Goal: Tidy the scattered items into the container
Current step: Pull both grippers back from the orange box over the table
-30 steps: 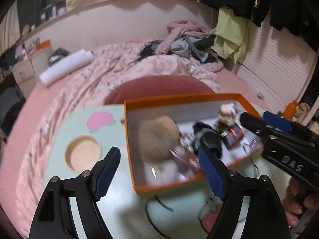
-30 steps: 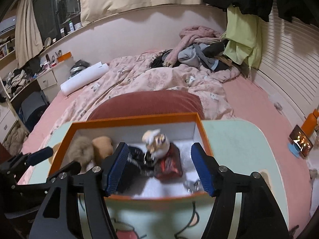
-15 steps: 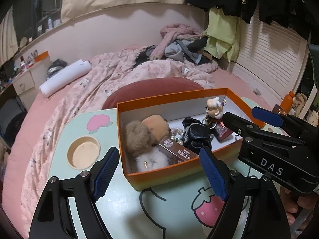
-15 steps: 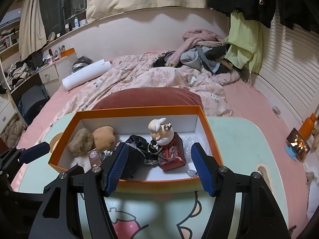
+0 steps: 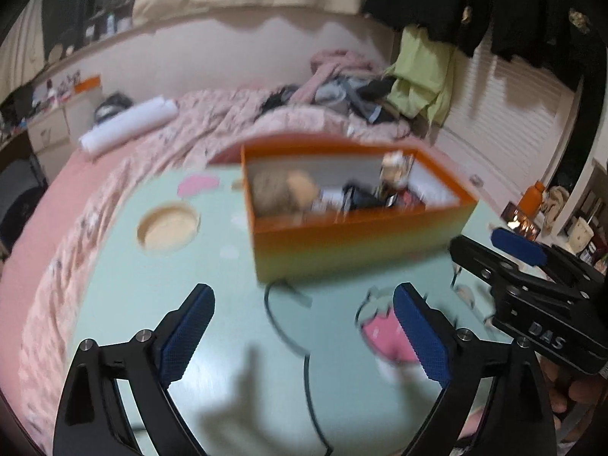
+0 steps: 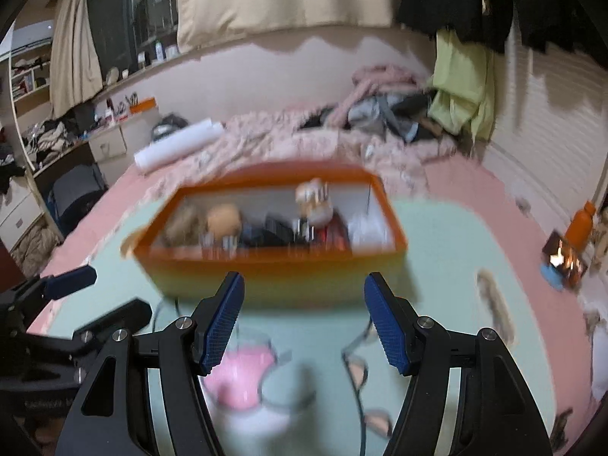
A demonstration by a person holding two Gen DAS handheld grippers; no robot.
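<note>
With the orange box (image 5: 357, 224) filled, the left gripper (image 5: 304, 338) is opening empty beside the gaping, empty right gripper (image 6: 304, 319); seemingly only a final check remains.

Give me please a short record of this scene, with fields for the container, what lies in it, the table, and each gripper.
container: orange box, open at the top, standing on the table
contents: brown plush toy, small figurine, dark items; the blur hides details
table: pale green top with printed pictures; no loose item seen on it
left gripper: jaws opening, nothing between them
right gripper: open, nothing between its pads
position: both grippers short of the box, over the table
</note>
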